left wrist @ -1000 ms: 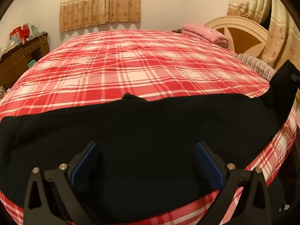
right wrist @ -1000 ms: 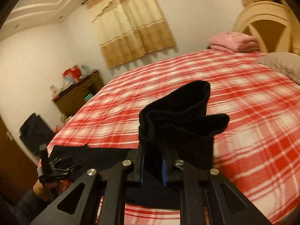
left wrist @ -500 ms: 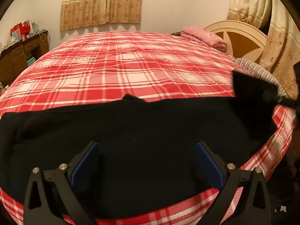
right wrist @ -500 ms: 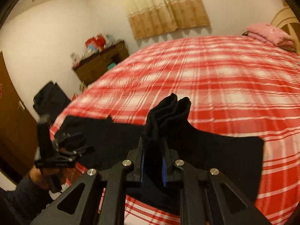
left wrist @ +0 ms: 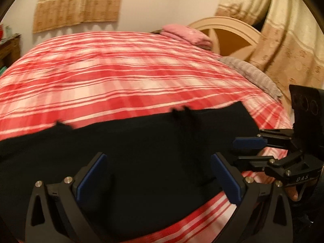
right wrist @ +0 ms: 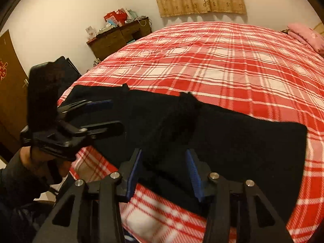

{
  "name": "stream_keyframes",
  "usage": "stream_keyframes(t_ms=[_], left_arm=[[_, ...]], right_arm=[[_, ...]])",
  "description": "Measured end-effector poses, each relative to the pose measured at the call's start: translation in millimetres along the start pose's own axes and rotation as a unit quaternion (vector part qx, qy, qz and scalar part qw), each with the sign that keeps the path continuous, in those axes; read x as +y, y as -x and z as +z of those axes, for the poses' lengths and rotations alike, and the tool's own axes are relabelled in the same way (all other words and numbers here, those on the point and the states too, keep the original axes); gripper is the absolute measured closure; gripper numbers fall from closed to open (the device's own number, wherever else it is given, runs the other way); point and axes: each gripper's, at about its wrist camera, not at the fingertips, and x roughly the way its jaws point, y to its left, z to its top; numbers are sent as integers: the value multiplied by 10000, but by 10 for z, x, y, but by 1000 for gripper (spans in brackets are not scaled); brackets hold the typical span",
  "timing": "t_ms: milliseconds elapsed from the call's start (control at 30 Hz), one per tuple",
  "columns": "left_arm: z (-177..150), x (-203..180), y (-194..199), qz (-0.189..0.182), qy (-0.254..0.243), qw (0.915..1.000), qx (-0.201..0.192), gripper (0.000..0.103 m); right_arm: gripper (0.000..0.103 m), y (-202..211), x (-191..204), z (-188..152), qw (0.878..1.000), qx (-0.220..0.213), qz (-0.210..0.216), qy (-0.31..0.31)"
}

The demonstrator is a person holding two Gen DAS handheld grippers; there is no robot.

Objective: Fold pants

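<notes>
Black pants lie across the near edge of the bed, one end doubled over onto the rest with a small bunched peak. My right gripper is low over that doubled end. Its jaws are opening, and black cloth lies loose between the blue pads. In the left wrist view the right gripper shows at the right, its fingers apart. My left gripper hangs open above the middle of the pants, holding nothing. The left gripper also appears at the left in the right wrist view, in a person's hand.
The bed has a red plaid cover. A folded pink blanket and a grey pillow lie by the cream headboard. A cluttered wooden dresser, a dark bag and a brown door stand left of the bed.
The right gripper came down with the pants end, laid it on the rest of the pants, and its shut jaws parted. The left gripper swung right, closer to the right one.
</notes>
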Motion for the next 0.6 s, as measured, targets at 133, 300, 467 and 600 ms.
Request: stream_keyframes(t_ms=[133,300,467,600], left_arm=[[95,-183,-259,-441,-30,9987,243,16],[160,-379,-573,-506,-137,9970,569,26],[181,-427,-645,-277,-165,9974,642,66],[178,-447,-484,-328,-298,9974,572,90]], right_arm=[[56,188,-291,-109,9984,-336,-155,-423],[56,273,-596,-196,9917,-689,-122,-1078],[56,312,-596,-207,9907,-929,-87,-989],[55,414,-621,-220,9869,-1241,-182,-1019]])
